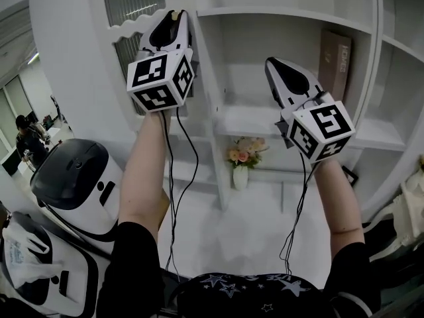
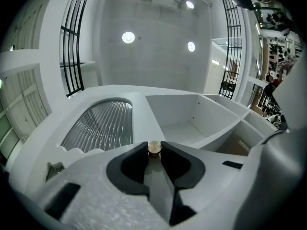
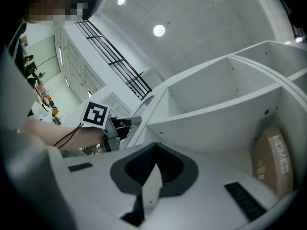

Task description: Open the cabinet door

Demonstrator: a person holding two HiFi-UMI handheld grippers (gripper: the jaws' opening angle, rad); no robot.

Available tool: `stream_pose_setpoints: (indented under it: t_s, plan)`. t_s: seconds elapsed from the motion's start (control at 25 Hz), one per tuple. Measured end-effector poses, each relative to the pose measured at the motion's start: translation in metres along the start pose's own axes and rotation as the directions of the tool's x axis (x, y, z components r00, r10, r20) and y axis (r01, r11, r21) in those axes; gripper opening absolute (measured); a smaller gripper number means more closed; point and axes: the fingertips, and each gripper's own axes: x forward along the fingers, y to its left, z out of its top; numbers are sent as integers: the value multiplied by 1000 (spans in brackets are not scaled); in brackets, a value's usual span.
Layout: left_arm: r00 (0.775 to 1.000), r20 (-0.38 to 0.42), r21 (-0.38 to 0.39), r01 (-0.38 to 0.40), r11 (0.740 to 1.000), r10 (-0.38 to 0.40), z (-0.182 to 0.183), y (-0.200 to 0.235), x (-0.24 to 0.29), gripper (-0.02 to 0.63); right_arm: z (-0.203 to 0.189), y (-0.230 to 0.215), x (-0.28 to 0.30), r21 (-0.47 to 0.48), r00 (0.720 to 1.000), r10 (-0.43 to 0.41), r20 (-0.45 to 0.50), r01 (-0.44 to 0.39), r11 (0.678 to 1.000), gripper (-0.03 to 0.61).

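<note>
Our left gripper has its jaws pinched on the small round knob of the cabinet door, left of the open shelves. From the head view we barely see that knob, and the door's top is cut off. Our right gripper hangs before the shelves, jaws together on nothing.

White shelves with flower vase and brown box
</note>
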Motion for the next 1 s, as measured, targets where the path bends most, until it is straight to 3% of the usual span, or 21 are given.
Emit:
stream_pose_setpoints:
  t_s: [0.2,0.52,1.0]
  plan:
    - [1000,6,-57,2,998,-1,9,2,-10,89,2,6,-1,24,1000,1,-4,-1,1000,6]
    - [996,29,-121,82,989,-79,33,7,-33,89,22,35,-6,-18,998,-56,-32,56,998,5]
    - [978,78,-224,204,953,-191,70,20,-72,87,59,85,-14,-68,990,-128,-57,124,990,6]
